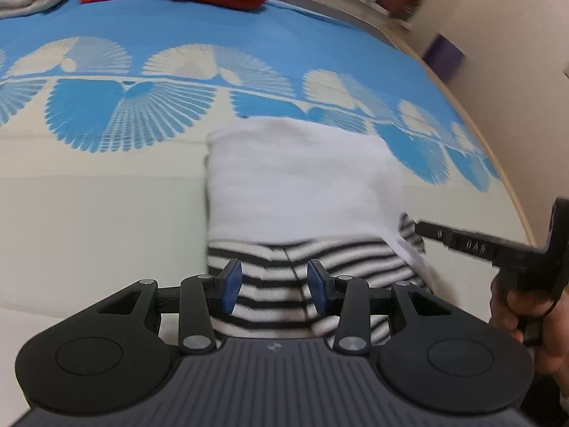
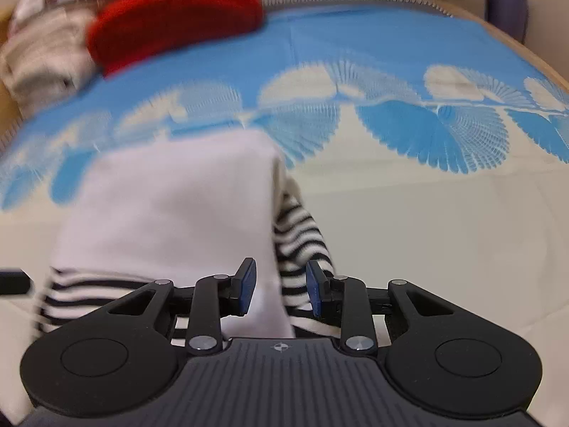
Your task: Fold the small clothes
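My left tongs stand apart, their blue pads on either side of the striped hem of a small garment, white above and black-and-white striped below, which lies on the bed's blue and cream cover patterned with fan shapes. My right tongs are also apart, straddling the garment's right edge where the white part meets a striped sleeve; whether either pair's pads press the cloth I cannot tell. In the left view my right hand shows at the edge, holding its tool. A red folded item and pale clothes sit at the far end of the bed.
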A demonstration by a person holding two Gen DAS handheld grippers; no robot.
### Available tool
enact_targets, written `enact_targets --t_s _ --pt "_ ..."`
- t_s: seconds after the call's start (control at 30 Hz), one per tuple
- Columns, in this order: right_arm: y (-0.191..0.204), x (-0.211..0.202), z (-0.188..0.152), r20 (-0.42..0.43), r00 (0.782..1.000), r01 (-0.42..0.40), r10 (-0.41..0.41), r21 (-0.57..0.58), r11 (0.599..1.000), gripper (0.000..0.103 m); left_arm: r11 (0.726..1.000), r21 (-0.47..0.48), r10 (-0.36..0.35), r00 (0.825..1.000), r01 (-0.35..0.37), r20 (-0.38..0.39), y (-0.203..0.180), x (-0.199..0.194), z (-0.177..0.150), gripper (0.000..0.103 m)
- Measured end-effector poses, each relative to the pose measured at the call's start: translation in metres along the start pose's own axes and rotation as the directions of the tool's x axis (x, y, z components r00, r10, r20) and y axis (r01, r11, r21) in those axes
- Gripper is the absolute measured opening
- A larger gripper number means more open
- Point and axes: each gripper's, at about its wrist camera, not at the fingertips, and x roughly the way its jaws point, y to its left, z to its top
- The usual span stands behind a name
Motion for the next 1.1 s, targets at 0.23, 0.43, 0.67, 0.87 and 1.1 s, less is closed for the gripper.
enact_targets --t_s 0.23,0.43,0.67,0.87,1.1 --pt "0.015 0.025 -0.04 -0.237 0.964 0.066 -0.123 -0.234 0.97 0.046 0.972 0.174 0.19 0.964 -0.158 -0.186 -0.008 0.038 -0.036 0.056" --pt "0.012 -0.053 -0.032 -0.037 0.993 0.108 -0.114 -0.137 0.985 0.05 0.949 0.142 0.279 0.959 -0.282 0.044 -0.008 -0.02 -0.04 0.084" --pt "0.011 -0.127 -0.058 0.134 0.99 0.057 -0.053 -0.022 0.998 0.071 0.896 0.141 0.385 0.894 -0.422 0.227 -0.034 -0.095 -0.064 0.091" --pt "0.028 -0.157 -0.098 0.148 0.988 0.058 -0.05 -0.049 0.997 0.08 0.932 0.031 0.343 0.906 -0.361 0.249 -0.075 -0.115 -0.122 0.103" --pt "0.04 -0.167 -0.121 0.135 0.988 0.083 -0.069 -0.108 0.991 0.082 0.934 0.034 0.343 0.92 -0.355 0.189 -0.109 -0.089 -0.151 0.102"
